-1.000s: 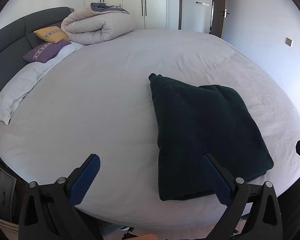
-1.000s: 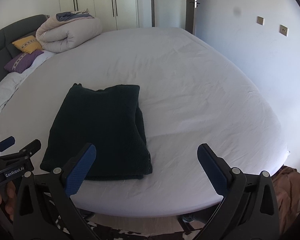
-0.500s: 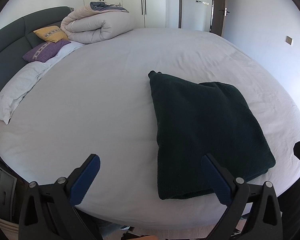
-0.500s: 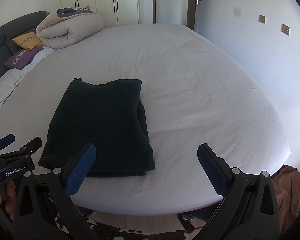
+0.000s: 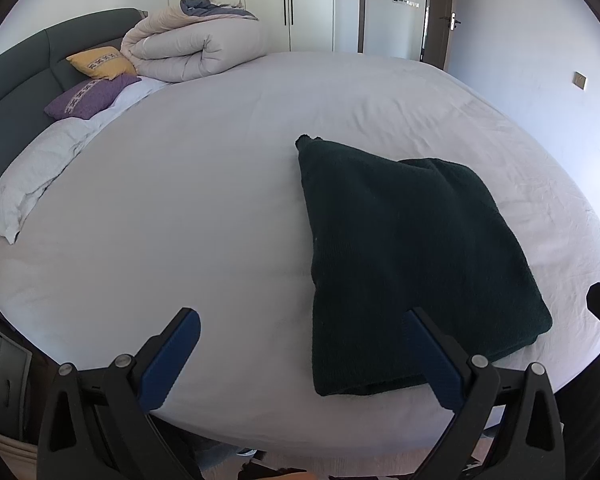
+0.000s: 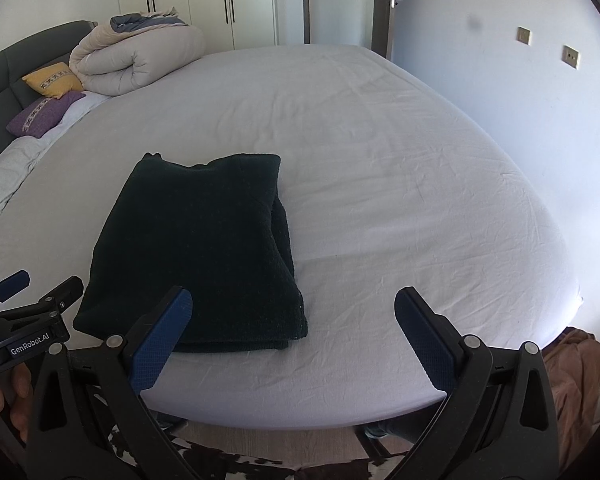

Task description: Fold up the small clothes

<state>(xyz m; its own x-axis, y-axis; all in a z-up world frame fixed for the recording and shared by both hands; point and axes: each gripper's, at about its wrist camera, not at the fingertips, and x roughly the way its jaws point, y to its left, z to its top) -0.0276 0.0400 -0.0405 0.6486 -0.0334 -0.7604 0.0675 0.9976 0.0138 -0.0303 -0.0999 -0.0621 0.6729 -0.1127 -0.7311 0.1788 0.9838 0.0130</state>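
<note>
A dark green knitted garment point(image 5: 412, 256) lies folded into a thick rectangle near the front edge of the bed; it also shows in the right wrist view point(image 6: 204, 252). My left gripper point(image 5: 304, 352) is open and empty, held above the bed's front edge, its right finger over the garment's near edge. My right gripper point(image 6: 296, 336) is open and empty, just right of the garment's near right corner. The left gripper also shows at the lower left of the right wrist view point(image 6: 36, 292).
The white bed sheet point(image 5: 204, 208) spreads wide around the garment. A rolled duvet point(image 5: 192, 46), yellow pillow point(image 5: 102, 63) and purple pillow point(image 5: 88, 96) lie at the far left by the dark headboard point(image 5: 16, 80). A brown cloth point(image 6: 576, 364) lies on the floor at right.
Both grippers have eased slightly forward and lower, so the garment sits a little closer in view. The garment has not moved and both grippers stay open.
</note>
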